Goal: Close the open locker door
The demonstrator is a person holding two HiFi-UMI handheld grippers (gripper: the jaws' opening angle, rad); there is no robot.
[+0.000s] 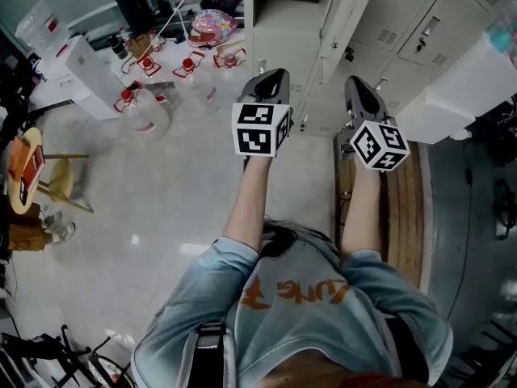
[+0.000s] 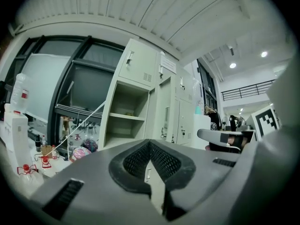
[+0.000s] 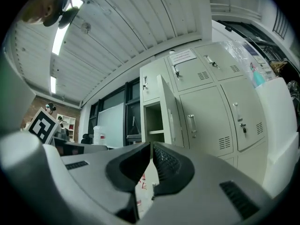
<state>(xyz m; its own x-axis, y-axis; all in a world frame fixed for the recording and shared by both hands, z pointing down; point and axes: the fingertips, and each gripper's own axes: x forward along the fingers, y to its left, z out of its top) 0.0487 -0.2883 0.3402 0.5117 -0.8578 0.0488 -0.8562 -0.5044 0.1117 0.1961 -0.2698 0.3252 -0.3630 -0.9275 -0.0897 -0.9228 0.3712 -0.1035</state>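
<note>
Lockers (image 3: 211, 107) line the wall ahead; we see the open locker door (image 3: 169, 114) swung out at the lockers' left end, well apart from left gripper (image 2: 149, 143) and right gripper (image 3: 151, 146), both pinched together, empty.

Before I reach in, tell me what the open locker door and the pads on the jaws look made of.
Locker door: probably painted sheet metal, pale grey, satin; thin flat panel. Pads of the jaws: black, matte, likely rubber; fine cross-hatched texture.
</note>
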